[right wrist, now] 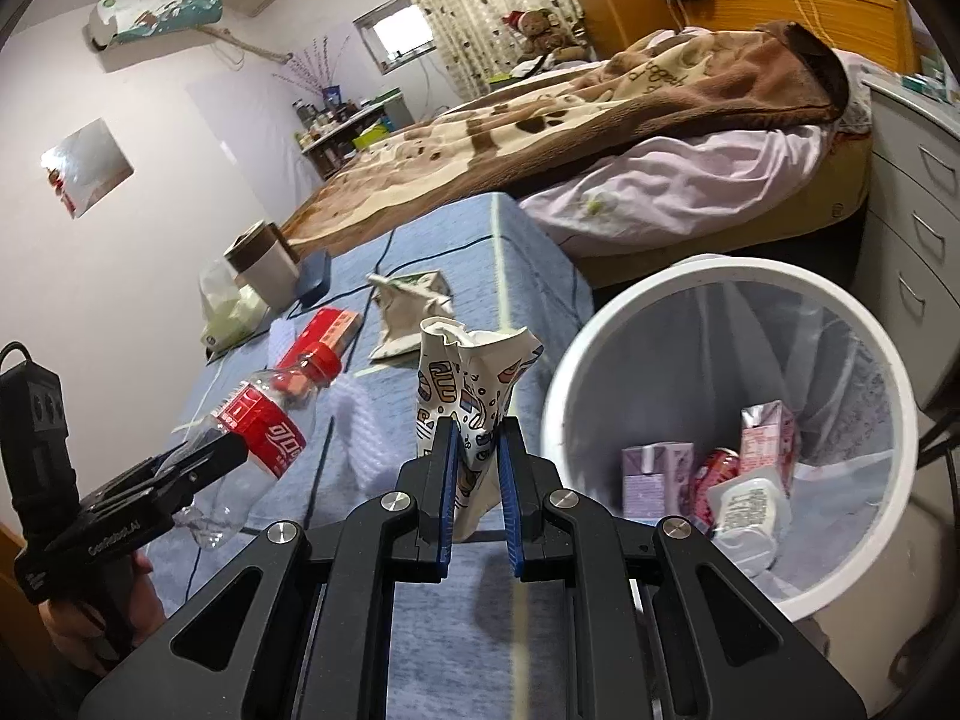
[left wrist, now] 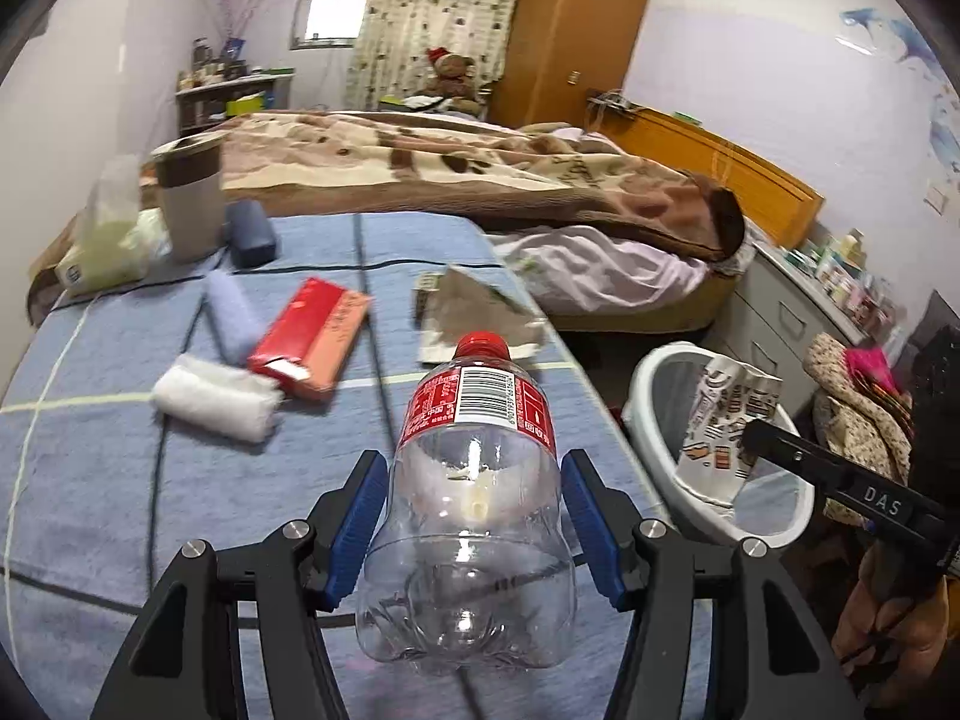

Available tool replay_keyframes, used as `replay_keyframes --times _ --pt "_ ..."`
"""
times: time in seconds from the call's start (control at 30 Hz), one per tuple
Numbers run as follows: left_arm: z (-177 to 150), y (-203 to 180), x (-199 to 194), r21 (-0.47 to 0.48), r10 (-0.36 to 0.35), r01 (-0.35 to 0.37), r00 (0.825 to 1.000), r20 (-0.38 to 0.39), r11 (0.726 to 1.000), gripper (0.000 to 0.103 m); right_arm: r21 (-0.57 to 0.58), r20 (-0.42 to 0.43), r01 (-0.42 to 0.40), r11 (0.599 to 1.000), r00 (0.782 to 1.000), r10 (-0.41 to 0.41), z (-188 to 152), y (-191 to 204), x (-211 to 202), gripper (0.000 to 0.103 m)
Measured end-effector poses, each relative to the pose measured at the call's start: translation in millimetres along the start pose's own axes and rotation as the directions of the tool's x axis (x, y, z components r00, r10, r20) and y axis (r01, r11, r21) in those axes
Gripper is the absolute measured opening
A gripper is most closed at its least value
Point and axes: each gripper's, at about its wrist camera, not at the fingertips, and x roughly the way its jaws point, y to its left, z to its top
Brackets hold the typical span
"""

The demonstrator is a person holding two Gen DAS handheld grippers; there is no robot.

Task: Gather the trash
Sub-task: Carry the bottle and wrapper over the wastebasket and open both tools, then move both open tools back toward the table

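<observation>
Two handheld grippers work over a table covered with a blue cloth [left wrist: 120, 480]. The left gripper [left wrist: 474, 516] clamps an empty clear bottle [left wrist: 474, 510] with a red cap and label — lifted above the cloth. The right gripper [right wrist: 477, 468] is closed tight on a crumpled patterned paper cup [right wrist: 474, 384], held just beside a white bin [right wrist: 600, 360] on the floor. Cartons and a can lie inside the bin. A flattened wrapper [left wrist: 480, 306] lies on the cloth.
</observation>
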Motion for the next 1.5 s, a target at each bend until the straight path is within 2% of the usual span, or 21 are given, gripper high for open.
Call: replay_keyframes --times 0.27,0.53,0.83,1.13,1.17,1.23,1.27,1.3,1.5 --pt "6.7 -54.5 21.8 0.087 -0.098 0.1 0.995 -0.025 0.991 0.06 0.068 0.031 0.067 0.995 0.997 -0.069 -1.4 -35.5 -18.2 0.014" --pt "8.6 -101.3 48.1 0.135 -0.185 0.192 0.981 -0.067 0.972 0.06 0.12 0.029 0.117 0.986 0.992 -0.121 -3.7 -61.8 -24.6 0.014" --pt "8.1 -135.4 78.8 0.165 -0.229 0.248 0.966 -0.123 0.955 0.06 0.152 -0.01 0.152 0.977 0.988 -0.153 -8.1 -82.5 -22.3 0.014" --pt "4.6 -152.6 108.3 0.172 -0.262 0.293 0.947 -0.185 0.94 0.061 0.182 -0.064 0.209 0.961 0.978 -0.2 -8.7 -100.3 -16.6 0.016" --pt "5.0 -153.0 109.5 0.17 -0.265 0.296 0.947 -0.181 0.94 0.061 0.186 -0.063 0.212 0.959 0.977 -0.204 -8.9 -101.0 -16.8 0.021" --pt "6.7 -152.5 108.9 0.163 -0.274 0.3 0.947 -0.167 0.94 0.063 0.192 -0.055 0.219 0.957 0.976 -0.212 -9.7 -102.8 -18.4 0.039" --pt "7.2 -151.8 108.6 0.159 -0.279 0.304 0.946 -0.162 0.939 0.067 0.194 -0.049 0.217 0.957 0.976 -0.212 -9.6 -103.1 -19.6 0.054" --pt "8.1 -150.6 107.5 0.155 -0.281 0.305 0.947 -0.158 0.94 0.068 0.195 -0.041 0.212 0.958 0.977 -0.208 -9.4 -102.7 -21.4 0.057" --pt "11.9 -138.3 96.5 0.136 -0.269 0.286 0.954 -0.132 0.948 0.068 0.165 -0.018 0.199 0.966 0.98 -0.198 -6.7 -93.5 -26.6 0.057"
